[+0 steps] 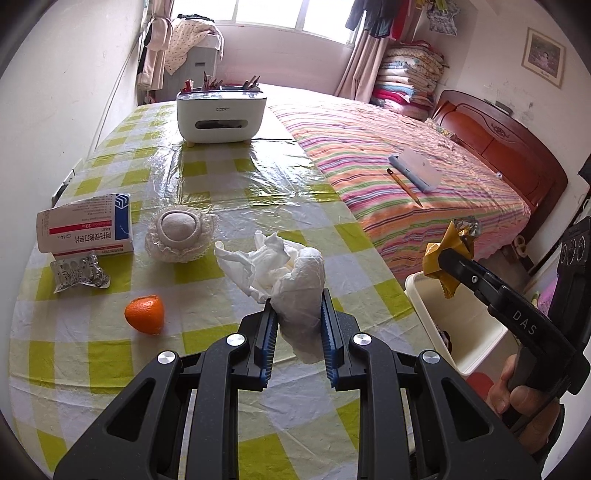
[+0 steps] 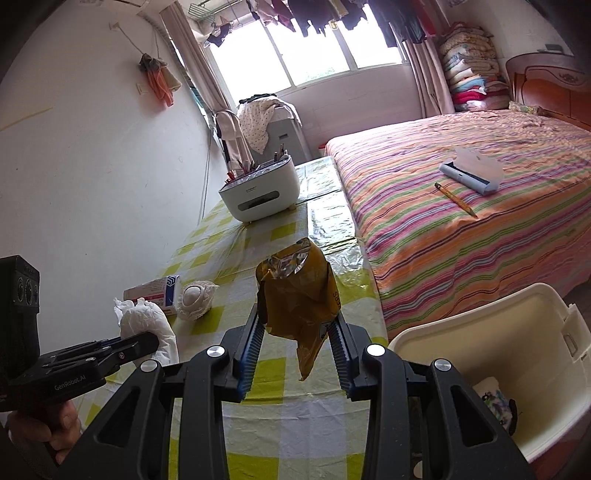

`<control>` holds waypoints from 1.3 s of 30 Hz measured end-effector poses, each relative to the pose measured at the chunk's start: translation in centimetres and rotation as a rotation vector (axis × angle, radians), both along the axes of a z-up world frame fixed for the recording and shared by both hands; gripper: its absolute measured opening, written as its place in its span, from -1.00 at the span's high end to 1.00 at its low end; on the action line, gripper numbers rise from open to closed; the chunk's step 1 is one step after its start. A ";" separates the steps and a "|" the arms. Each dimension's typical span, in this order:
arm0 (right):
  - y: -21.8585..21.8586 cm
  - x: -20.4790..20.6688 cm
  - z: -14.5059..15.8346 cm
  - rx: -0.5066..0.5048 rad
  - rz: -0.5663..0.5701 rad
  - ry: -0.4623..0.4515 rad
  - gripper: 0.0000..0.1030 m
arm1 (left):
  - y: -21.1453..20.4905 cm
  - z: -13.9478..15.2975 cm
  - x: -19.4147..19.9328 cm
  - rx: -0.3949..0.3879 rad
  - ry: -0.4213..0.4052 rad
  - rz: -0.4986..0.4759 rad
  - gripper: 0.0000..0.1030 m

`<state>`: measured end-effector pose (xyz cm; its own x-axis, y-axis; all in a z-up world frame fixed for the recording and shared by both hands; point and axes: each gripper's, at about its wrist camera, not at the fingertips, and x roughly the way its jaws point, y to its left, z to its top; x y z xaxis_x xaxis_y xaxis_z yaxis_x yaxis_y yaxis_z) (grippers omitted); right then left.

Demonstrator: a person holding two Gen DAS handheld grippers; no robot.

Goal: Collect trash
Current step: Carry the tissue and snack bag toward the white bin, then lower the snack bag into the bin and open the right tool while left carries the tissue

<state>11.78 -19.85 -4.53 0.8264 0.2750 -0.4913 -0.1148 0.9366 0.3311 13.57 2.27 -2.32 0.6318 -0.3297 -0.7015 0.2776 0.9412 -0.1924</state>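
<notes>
Left gripper (image 1: 297, 304) clamped on crumpled tissue (image 1: 291, 273) near table's (image 1: 207, 177) right edge, right gripper (image 2: 297, 325) pinching yellow wrapper (image 2: 299, 291) just beside white bin (image 2: 517, 332).

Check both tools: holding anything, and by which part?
Left tool grips the crumpled tissue at its near end. Right tool grips the yellow wrapper across its middle; the bottom dangles.

A home bedroom: striped bed (image 1: 424, 173), hanging laundry (image 2: 332, 14), stacked quilts (image 1: 406, 77)
</notes>
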 end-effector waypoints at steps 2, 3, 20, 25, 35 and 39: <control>-0.8 -0.5 0.0 -0.004 -0.029 -0.008 0.34 | -0.8 0.1 -0.2 0.005 -0.015 -0.012 0.59; -1.2 -0.8 0.0 -0.003 -0.042 -0.010 0.34 | -1.3 0.1 -0.3 0.008 -0.018 -0.023 0.59; -9.0 -3.3 -0.8 0.055 -0.232 0.005 0.33 | -10.4 1.3 -2.1 0.017 -0.054 -0.198 0.59; -10.3 -3.3 -1.2 0.067 -0.274 0.029 0.30 | -12.4 1.1 -2.4 0.025 -0.044 -0.240 0.59; -11.9 -2.7 -2.4 0.160 -0.296 0.083 0.13 | -14.1 0.8 -2.9 0.035 -0.039 -0.277 0.59; -12.1 -2.9 -2.4 0.173 -0.308 0.072 -0.14 | -14.4 0.5 -2.9 0.041 -0.034 -0.284 0.59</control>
<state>8.86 -31.95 -6.91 0.8483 0.1028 -0.5194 0.1937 0.8527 0.4851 10.71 -12.08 -1.83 0.5417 -0.4682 -0.6981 0.5364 0.8320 -0.1418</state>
